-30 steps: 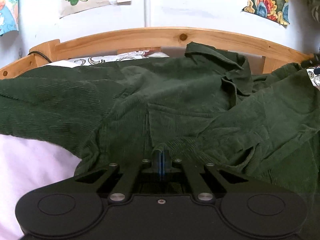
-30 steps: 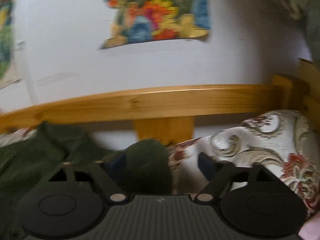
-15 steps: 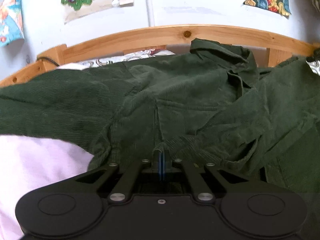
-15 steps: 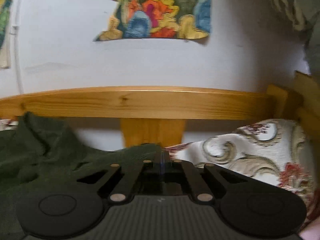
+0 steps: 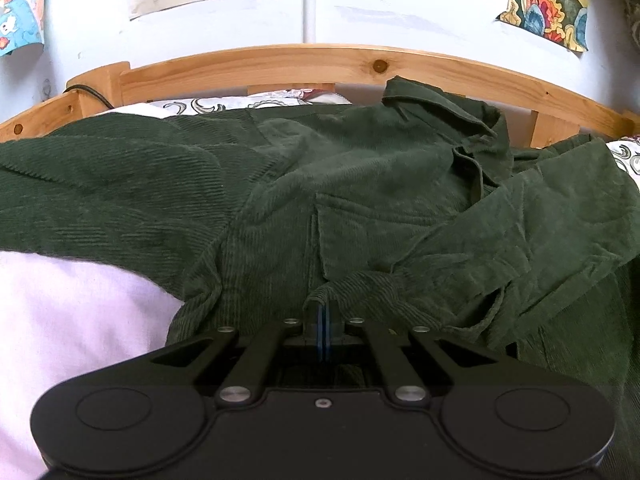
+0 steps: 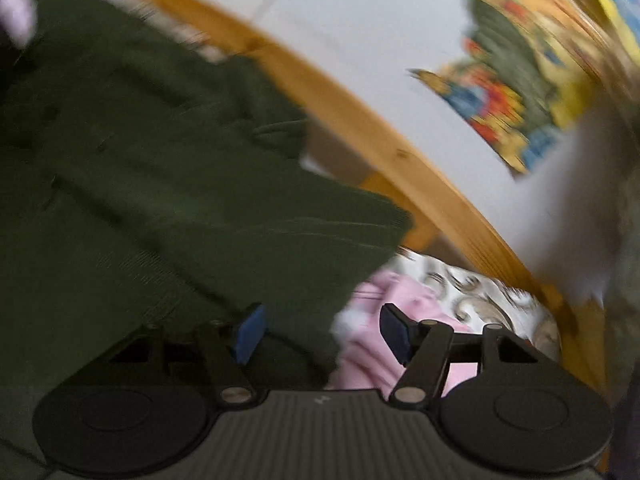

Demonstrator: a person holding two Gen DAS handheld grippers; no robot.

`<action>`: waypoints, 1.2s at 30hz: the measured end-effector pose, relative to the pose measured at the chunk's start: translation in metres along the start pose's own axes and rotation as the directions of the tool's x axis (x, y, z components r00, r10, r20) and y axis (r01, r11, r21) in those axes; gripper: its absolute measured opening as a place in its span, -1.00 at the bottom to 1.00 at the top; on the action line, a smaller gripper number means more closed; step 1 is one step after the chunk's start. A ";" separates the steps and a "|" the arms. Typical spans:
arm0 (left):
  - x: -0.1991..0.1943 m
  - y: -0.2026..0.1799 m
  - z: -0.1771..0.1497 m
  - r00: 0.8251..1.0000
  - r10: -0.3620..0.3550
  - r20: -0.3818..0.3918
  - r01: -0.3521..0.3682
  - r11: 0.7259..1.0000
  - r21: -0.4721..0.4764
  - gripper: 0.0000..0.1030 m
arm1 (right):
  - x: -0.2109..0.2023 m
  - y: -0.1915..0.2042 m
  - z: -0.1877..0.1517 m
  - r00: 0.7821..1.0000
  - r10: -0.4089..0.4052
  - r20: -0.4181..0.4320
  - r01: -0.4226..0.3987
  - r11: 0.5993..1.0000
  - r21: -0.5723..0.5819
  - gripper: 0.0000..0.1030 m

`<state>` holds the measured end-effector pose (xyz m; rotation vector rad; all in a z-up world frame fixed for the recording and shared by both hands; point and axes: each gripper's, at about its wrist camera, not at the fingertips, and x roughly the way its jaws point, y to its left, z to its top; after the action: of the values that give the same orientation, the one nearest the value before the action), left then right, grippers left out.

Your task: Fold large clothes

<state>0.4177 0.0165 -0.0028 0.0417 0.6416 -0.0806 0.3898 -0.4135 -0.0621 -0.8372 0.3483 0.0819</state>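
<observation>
A dark green corduroy shirt (image 5: 360, 184) lies spread on the bed with its collar toward the wooden headboard. My left gripper (image 5: 322, 334) is shut on a fold of the shirt's near edge, with the fabric bunched at its tips. In the blurred, tilted right wrist view the same shirt (image 6: 160, 200) fills the left half. My right gripper (image 6: 322, 332) hovers over the shirt's edge with its jaws opening. The blue pads (image 6: 250, 332) stand apart; green cloth and pink bedding lie between them and are not pinched.
A pale pink sheet (image 5: 72, 320) covers the bed at the near left. A patterned pillow (image 6: 472, 292) and pink bedding (image 6: 384, 344) lie by the wooden headboard (image 5: 320, 60). Colourful pictures (image 5: 544, 4) hang on the white wall behind.
The right gripper closed on green cloth by the headboard, then let go, rolled sideways and dropped toward the shirt's edge. The left gripper has kept its grip and barely moved.
</observation>
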 end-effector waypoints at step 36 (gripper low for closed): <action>0.038 -0.041 -0.013 0.998 0.060 -0.013 -0.060 0.998 0.028 0.49 | 0.133 -0.034 0.038 0.889 -0.443 -0.113 0.457 0.868 0.195 0.98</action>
<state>0.4370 -0.0263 -0.0368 0.0877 0.6523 -0.0312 0.5323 -0.4174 -0.0590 -0.6863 0.2093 -0.4165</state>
